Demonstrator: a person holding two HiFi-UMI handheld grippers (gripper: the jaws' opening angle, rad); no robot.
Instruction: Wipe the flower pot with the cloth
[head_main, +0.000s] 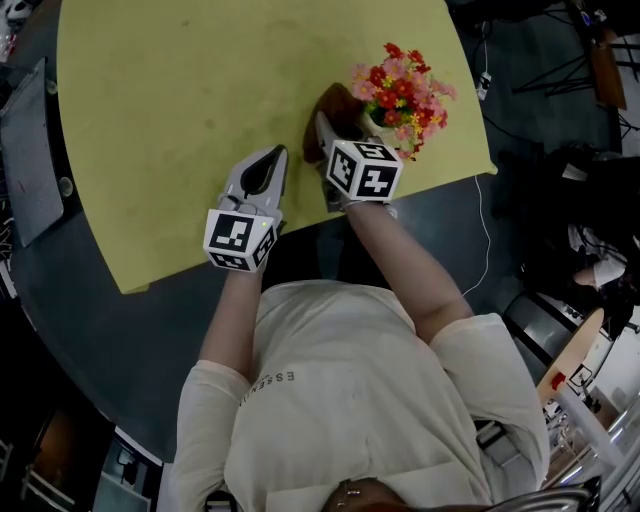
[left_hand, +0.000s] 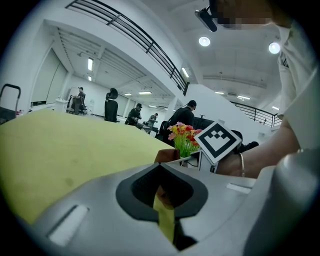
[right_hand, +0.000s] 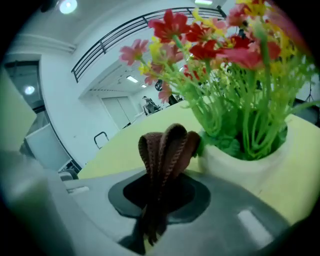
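Observation:
A white flower pot (head_main: 385, 130) (right_hand: 240, 160) with red, pink and yellow flowers (head_main: 402, 88) (right_hand: 220, 45) (left_hand: 182, 135) stands near the right front edge of the yellow table (head_main: 180, 100). My right gripper (head_main: 322, 128) (right_hand: 162, 165) is shut on a folded brown cloth (head_main: 333, 108) (right_hand: 167, 147), whose fold rests against the pot's left side. My left gripper (head_main: 268, 160) (left_hand: 162, 192) is shut with nothing in it, low over the table to the left of the pot.
The table's front edge (head_main: 300, 225) runs just under both grippers. Beyond it lie dark floor, a white cable (head_main: 485, 230) and tripod legs (head_main: 560, 70) at the right. Several people (left_hand: 135, 114) are far off in the hall.

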